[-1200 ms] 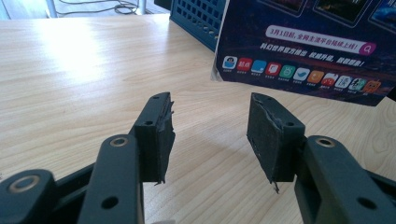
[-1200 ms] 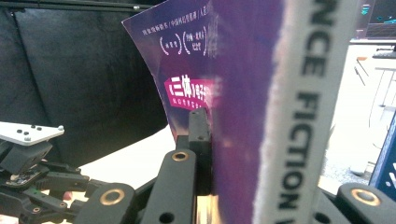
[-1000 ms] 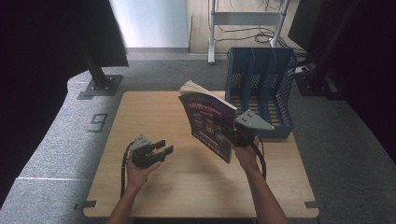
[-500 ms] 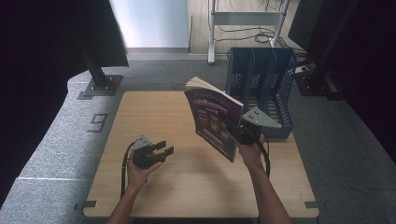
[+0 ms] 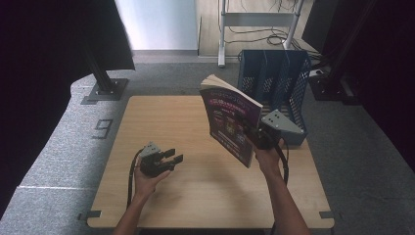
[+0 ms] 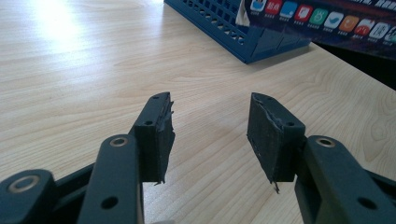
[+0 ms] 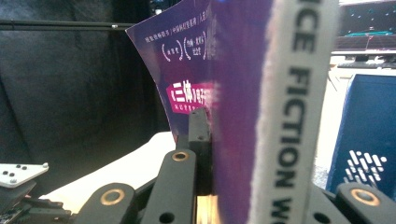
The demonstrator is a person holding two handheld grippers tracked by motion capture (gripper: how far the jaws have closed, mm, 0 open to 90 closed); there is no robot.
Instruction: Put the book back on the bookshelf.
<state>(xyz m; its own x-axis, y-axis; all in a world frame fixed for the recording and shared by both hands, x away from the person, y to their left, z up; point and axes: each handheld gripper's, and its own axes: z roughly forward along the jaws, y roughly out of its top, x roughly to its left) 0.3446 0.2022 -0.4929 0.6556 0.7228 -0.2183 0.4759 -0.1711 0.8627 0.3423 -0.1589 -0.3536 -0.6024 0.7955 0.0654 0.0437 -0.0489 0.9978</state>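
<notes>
The right gripper holds a thick purple paperback book above the light wooden counter; its black fingers are closed on the book's lower part, one finger flat against the purple cover and the other hidden behind the white spine with black letters. In the high view the book stands nearly upright and a little tilted, its cover turned toward the person and its pages edge on top, lifted clear of the counter surface. Just behind the right fingers and the book stands a blue plastic file rack with perforated walls, at the far right part of the counter; I cannot tell if the book touches it. In the right gripper view the blue wall of this rack is seen to the right of the spine. The left gripper rests low over the counter at the near left side, well apart from the book, held in the person's left hand. Its two black fingers stand about half open with only bare wood between them and nothing in the grip. Ahead of these fingers, far off, a corner of the blue rack and the book's lower edge are visible.
</notes>
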